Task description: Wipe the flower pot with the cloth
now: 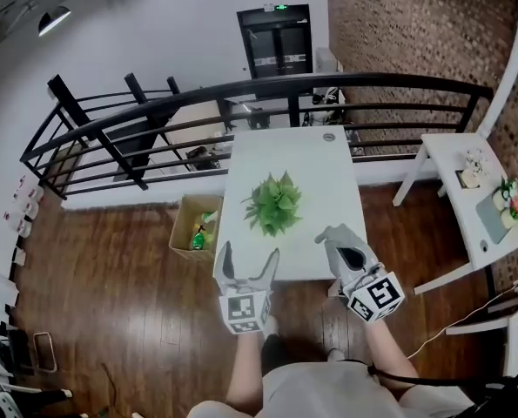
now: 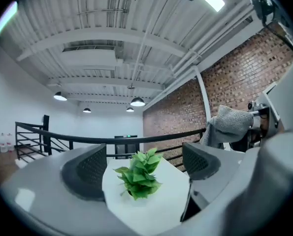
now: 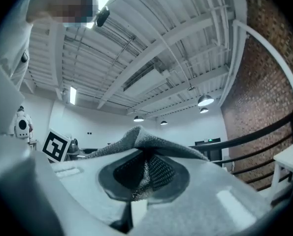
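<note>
The right gripper (image 1: 344, 252) has its fingers pressed together on the grey cloth (image 3: 136, 140), which hangs over their tips. The left gripper (image 1: 248, 258) has its fingers spread, with nothing between them. Ahead of both pairs of fingers, not touching them, the potted plant (image 1: 273, 203) stands on the white table (image 1: 328, 190). Its leaves hide the pot. Behind the table runs a black railing (image 1: 363, 84).

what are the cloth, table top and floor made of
Cloth: grey woven or knitted fabric, matte; its nubbly texture shows. Table top: smooth white, likely painted or laminated board. Floor: dark wood planks, glossy; seams and sheen show.
</note>
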